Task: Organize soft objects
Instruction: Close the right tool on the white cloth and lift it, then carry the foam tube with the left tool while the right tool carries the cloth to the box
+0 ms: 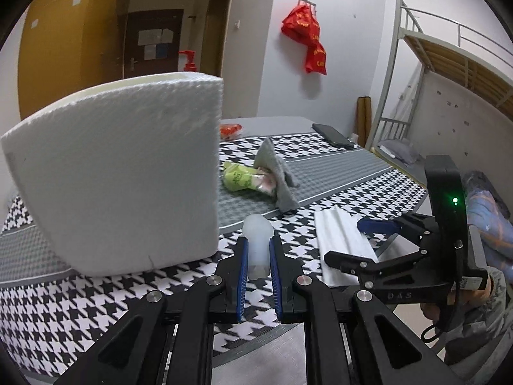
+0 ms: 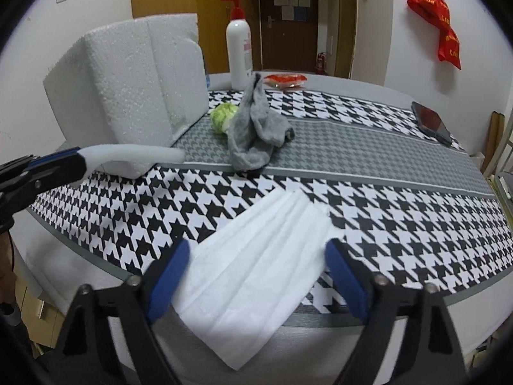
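My left gripper (image 1: 258, 240) is shut on a small white foam piece (image 1: 258, 224), held just above the houndstooth tablecloth beside the big white foam box (image 1: 121, 166). In the right wrist view the same left gripper (image 2: 77, 157) comes in from the left with the foam piece (image 2: 134, 154) sticking out toward the foam box (image 2: 128, 89). My right gripper (image 2: 258, 250) stands open, its blue pads on either side of a folded white tissue (image 2: 256, 276) lying at the table's near edge. A crumpled grey cloth (image 2: 256, 131) rests on a green packet (image 2: 222, 115).
A white pump bottle (image 2: 239, 51) with a red top and a red snack pack (image 2: 285, 80) stand at the far side of the table. A dark phone (image 2: 431, 122) lies at the right edge. A bunk bed (image 1: 449, 64) stands beyond the table.
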### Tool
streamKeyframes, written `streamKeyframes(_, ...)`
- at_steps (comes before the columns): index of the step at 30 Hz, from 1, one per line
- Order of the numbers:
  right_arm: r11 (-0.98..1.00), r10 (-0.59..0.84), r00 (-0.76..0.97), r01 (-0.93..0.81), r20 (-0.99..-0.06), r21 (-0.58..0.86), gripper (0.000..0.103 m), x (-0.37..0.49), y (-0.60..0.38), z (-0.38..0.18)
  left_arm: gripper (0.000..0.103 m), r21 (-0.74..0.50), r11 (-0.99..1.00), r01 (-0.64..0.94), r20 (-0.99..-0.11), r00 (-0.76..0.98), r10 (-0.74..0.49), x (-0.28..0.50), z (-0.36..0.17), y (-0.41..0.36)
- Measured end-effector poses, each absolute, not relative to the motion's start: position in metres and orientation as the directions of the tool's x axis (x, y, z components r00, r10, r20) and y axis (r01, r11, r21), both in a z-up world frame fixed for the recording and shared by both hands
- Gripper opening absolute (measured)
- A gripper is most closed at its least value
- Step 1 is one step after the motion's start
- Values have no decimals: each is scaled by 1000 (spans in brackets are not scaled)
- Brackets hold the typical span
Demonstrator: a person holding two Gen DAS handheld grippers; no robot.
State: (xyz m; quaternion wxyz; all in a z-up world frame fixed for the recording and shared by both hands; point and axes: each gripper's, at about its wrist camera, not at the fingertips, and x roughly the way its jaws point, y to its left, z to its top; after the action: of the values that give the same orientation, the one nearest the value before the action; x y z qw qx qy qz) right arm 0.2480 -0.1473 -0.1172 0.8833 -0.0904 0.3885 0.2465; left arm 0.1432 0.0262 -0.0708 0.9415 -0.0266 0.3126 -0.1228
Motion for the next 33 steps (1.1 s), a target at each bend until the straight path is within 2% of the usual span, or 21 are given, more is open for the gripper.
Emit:
streamKeyframes(7, 871, 320, 591, -490, -740, -15, 70, 244, -142, -119, 15, -128, 969, 211, -579, 778, -246, 139, -72, 29)
streamKeyframes(9, 871, 320, 589, -491, -743, -14, 56, 242, -141, -117, 15, -130, 967, 217, -578, 776, -252, 137, -73, 30)
streamKeyframes(13, 871, 317, 586, -491, -746, -16, 39, 240, -140, -115, 15, -133, 965, 227, -575, 776, -262, 133, -72, 28)
streamKeyframes(15, 870, 334, 577, -493, -745, 8, 24, 241, -142, -114, 15, -132, 964, 230, -571, 777, -264, 131, -71, 27)
streamKeyframes(17, 871, 345, 575, -491, -741, 25, 20, 240, -144, -112, 15, -132, 964, 230, -567, 780, -264, 129, -70, 28)
streamKeyframes(33, 858, 409, 638, -512, -653, 37, 20, 211, -154, -73, 15, -90, 969, 231, -520, 819, -244, 104, -45, 25)
